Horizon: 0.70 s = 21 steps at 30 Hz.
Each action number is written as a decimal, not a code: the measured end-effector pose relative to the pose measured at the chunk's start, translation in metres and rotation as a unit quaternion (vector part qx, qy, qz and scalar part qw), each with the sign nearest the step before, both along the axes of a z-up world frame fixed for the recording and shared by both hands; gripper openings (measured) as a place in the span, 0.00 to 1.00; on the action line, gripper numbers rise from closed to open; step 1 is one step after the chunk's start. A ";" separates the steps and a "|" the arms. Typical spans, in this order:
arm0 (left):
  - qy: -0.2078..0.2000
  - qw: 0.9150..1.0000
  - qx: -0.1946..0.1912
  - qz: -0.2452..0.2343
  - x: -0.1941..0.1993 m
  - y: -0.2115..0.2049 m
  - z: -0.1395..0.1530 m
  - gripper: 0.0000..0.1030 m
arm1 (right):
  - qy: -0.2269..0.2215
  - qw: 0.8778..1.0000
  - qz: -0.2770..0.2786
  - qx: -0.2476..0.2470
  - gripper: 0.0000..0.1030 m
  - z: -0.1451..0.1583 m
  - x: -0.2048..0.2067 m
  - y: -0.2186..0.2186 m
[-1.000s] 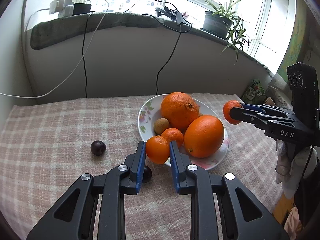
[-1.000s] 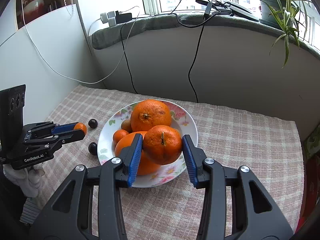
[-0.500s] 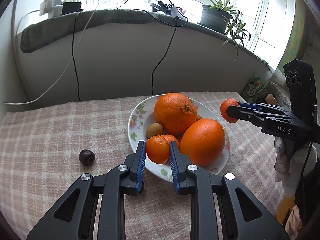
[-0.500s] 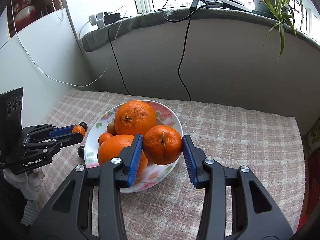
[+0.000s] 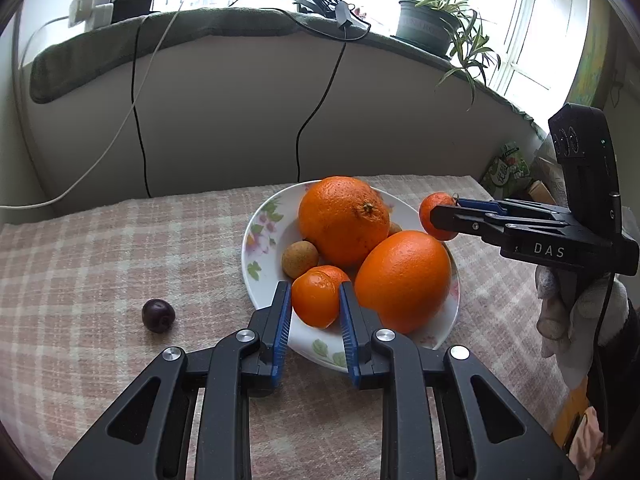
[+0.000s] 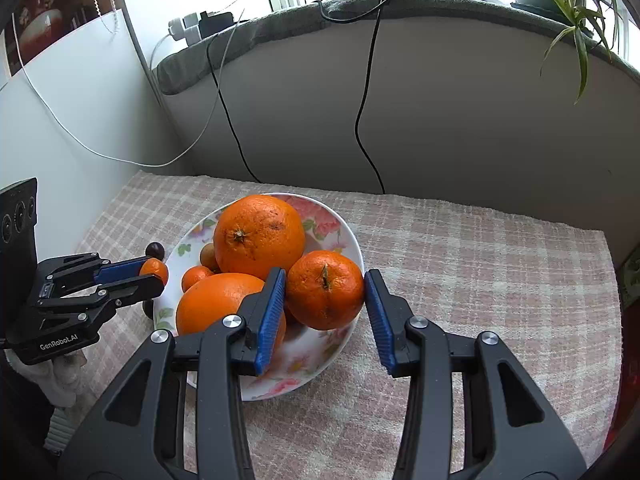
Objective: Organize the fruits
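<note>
A floral white bowl (image 5: 262,236) (image 6: 348,232) on the checked cloth holds two big oranges (image 5: 344,220) (image 5: 402,280), a small tangerine (image 6: 196,276) and a small brown fruit (image 5: 300,259). My left gripper (image 5: 314,308) (image 6: 154,272) is shut on a small tangerine (image 5: 316,298) over the bowl's near rim. My right gripper (image 6: 325,308) (image 5: 444,216) is shut on a larger tangerine (image 6: 325,290) (image 5: 434,210) above the bowl's right side. A dark plum (image 5: 159,315) lies on the cloth left of the bowl. Another dark plum (image 6: 155,249) shows behind my left gripper.
A wall with hanging black cables (image 5: 316,112) and a white cable (image 5: 104,152) stands right behind the table. A padded sill above carries a potted plant (image 5: 428,28) and chargers (image 5: 92,6). A green packet (image 5: 506,168) lies past the table's right edge.
My left gripper has carried its small tangerine from the cloth in front of the bowl to over the bowl's rim. My right gripper has come lower and closer over the bowl.
</note>
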<state>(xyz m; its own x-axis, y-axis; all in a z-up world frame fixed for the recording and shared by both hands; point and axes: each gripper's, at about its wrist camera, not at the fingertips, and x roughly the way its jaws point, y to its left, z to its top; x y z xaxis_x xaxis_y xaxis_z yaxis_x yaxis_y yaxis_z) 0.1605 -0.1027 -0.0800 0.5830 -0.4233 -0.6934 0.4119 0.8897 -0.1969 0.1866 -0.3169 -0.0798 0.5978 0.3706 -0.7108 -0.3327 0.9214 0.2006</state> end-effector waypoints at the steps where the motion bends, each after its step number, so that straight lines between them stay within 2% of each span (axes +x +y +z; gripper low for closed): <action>1: 0.000 1.000 0.000 -0.001 0.000 0.000 0.000 0.21 | 0.001 1.000 0.001 0.000 0.41 0.000 0.001 0.000; 21: 0.002 1.000 -0.003 -0.005 -0.001 0.001 -0.002 0.22 | 0.012 1.000 0.006 0.001 0.42 -0.003 0.006 0.005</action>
<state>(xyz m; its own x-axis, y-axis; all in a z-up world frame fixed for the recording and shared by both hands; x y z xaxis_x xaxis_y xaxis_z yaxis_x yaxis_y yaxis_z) 0.1598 -0.1020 -0.0818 0.5760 -0.4329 -0.6934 0.4198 0.8845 -0.2035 0.1921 -0.3118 -0.0829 0.5767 0.3780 -0.7242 -0.3382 0.9175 0.2095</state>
